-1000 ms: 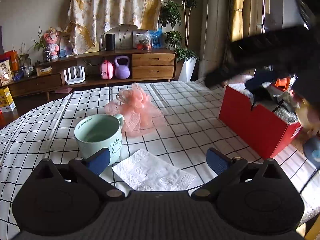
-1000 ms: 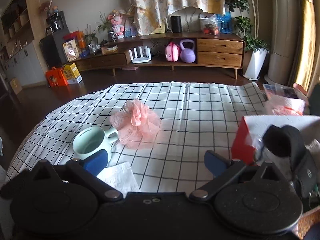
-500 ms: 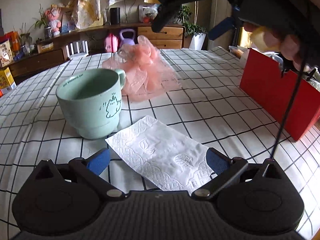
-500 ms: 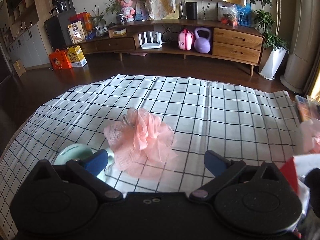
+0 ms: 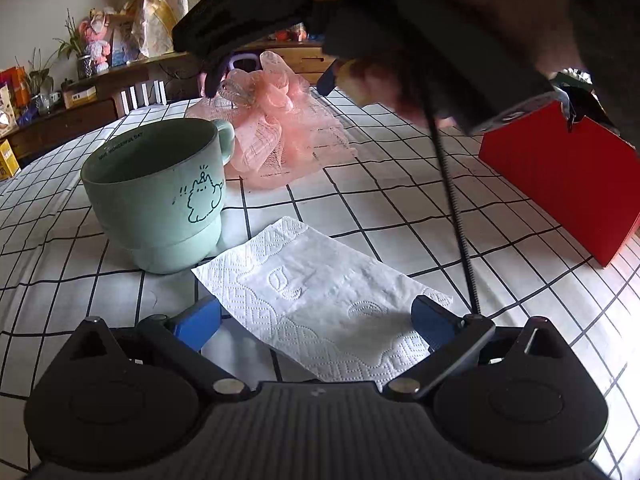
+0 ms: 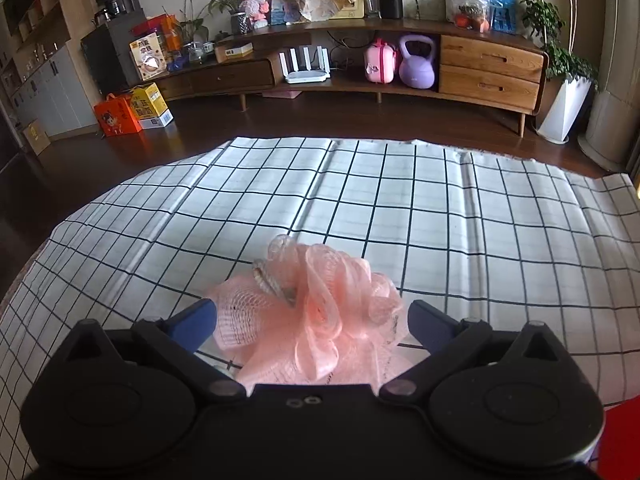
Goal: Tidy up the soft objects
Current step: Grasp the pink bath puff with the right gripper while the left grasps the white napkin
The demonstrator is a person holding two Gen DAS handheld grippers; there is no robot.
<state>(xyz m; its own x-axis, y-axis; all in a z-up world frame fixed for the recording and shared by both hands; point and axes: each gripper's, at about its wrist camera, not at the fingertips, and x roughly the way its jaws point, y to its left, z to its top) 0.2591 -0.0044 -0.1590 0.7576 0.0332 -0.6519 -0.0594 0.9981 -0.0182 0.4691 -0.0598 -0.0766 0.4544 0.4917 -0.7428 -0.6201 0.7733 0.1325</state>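
Note:
A white embossed paper napkin (image 5: 320, 300) lies flat on the checked tablecloth, and my left gripper (image 5: 316, 322) stands open with its blue pads on either side of the napkin's near edge. A pink mesh bath pouf (image 6: 308, 316) sits between the open fingers of my right gripper (image 6: 312, 322), which hovers over it. In the left wrist view the pouf (image 5: 280, 128) lies behind the mug, with the right gripper and a hand (image 5: 380, 80) above it.
A mint-green mug (image 5: 160, 200) with a cat drawing stands just left of the napkin. A red box (image 5: 560, 176) holding dark items stands at the right. The checked tablecloth (image 6: 440, 208) stretches beyond the pouf; a wooden sideboard (image 6: 400, 68) lines the far wall.
My left gripper came down and forward to the napkin. The right gripper swung from the red box leftwards over the pouf, which now sits between its fingers.

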